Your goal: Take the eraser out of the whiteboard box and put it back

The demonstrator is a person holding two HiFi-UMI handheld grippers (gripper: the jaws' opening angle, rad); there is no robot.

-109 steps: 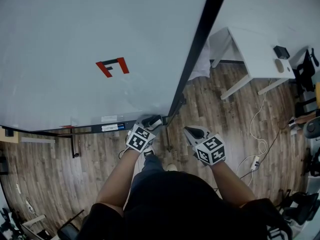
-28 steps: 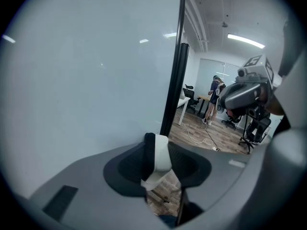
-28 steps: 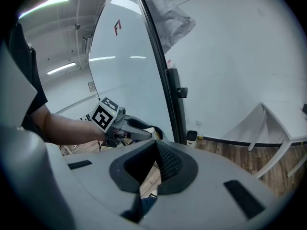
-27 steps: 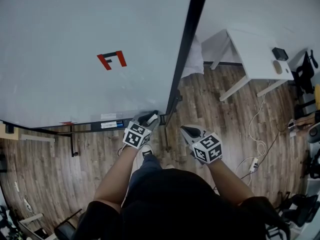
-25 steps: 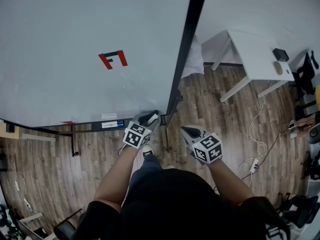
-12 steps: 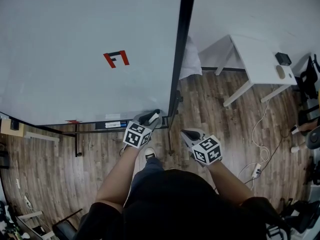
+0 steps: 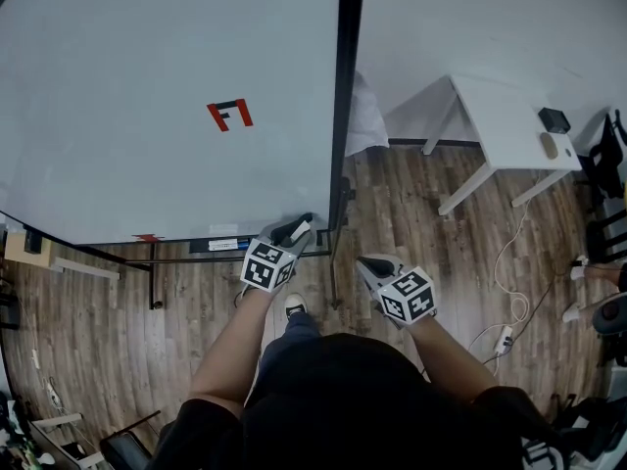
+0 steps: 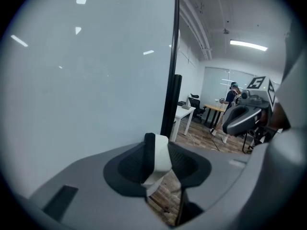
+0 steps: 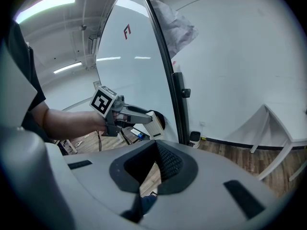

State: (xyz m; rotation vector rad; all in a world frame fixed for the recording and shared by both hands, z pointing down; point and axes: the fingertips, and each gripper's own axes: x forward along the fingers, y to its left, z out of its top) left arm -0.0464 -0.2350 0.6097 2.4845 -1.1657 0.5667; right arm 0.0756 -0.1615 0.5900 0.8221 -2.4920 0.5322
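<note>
My left gripper (image 7: pixel 296 232) is shut on the eraser (image 7: pixel 301 228), a white block with a black felt side, just under the whiteboard's (image 7: pixel 147 76) lower right corner. In the left gripper view the eraser (image 8: pixel 161 156) stands upright between the jaws of that gripper (image 8: pixel 156 148), close to the board. The marker tray (image 7: pixel 220 246) along the board's bottom edge lies to its left. My right gripper (image 7: pixel 368 263) hangs to the right over the floor, shut and empty. The right gripper view shows the right gripper (image 9: pixel 156 150) pinched together and, beyond it, the eraser (image 9: pixel 153 123) in the left one.
A black frame post (image 7: pixel 345 96) edges the whiteboard, which bears a red and black mark (image 7: pixel 229 115). A white desk (image 7: pixel 505 120) stands at the right, with cables (image 7: pixel 507 333) on the wood floor. A person (image 8: pixel 232 94) stands far off in the room.
My left gripper has risen a little with the eraser still in it. The right gripper has stayed put. The head view has swung, so the frame post now runs more upright.
</note>
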